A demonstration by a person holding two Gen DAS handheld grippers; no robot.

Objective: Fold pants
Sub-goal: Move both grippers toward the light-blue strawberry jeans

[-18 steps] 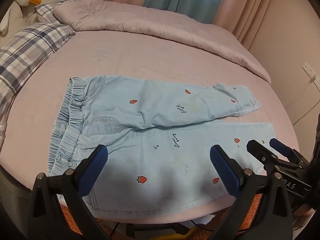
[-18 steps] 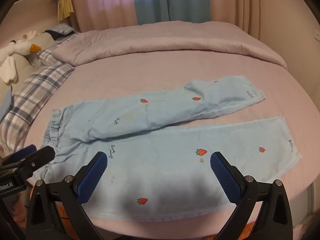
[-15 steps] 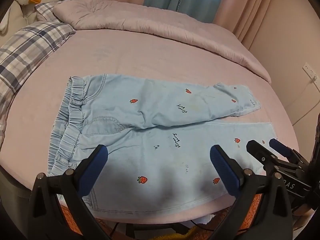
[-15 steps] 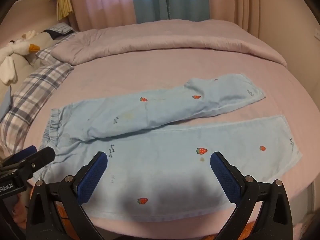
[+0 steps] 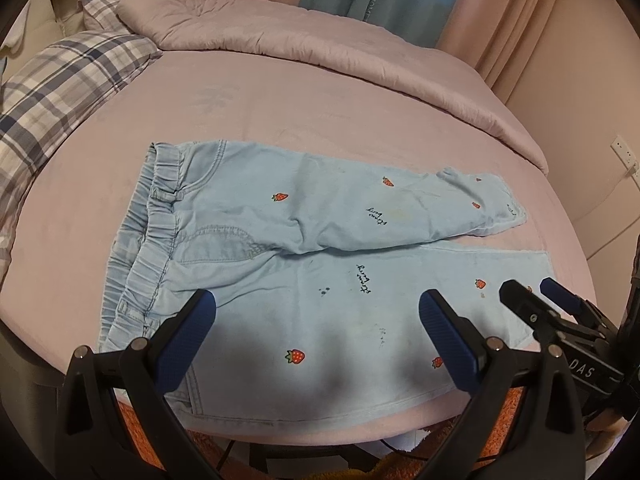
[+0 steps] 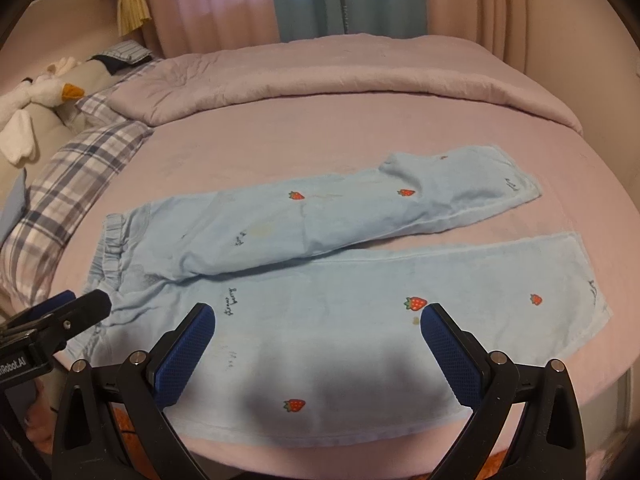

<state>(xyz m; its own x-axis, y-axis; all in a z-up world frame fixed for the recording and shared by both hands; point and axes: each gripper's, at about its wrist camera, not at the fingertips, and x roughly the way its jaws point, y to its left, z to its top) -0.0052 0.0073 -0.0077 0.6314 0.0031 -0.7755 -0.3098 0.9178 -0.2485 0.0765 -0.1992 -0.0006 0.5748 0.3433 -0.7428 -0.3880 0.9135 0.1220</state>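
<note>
Light blue denim pants [image 5: 304, 272] with little strawberries lie flat on the pink bedsheet [image 5: 280, 120], waistband toward the plaid pillow [image 5: 60, 92], far leg crossing a bit over the near one. Left gripper [image 5: 316, 328] and right gripper [image 6: 316, 330] both hover above the near leg, fingers wide apart, holding nothing. The near hem dips behind the fingers, and the stitched lettering is too small to read.

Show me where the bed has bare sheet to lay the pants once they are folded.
The widest bare sheet lies between the pants and the rolled duvet. A narrower strip runs between the waistband and the plaid pillow. The near edge is crowded: the pants reach it, and both hand-held grippers, left and right, hang open there.
</note>
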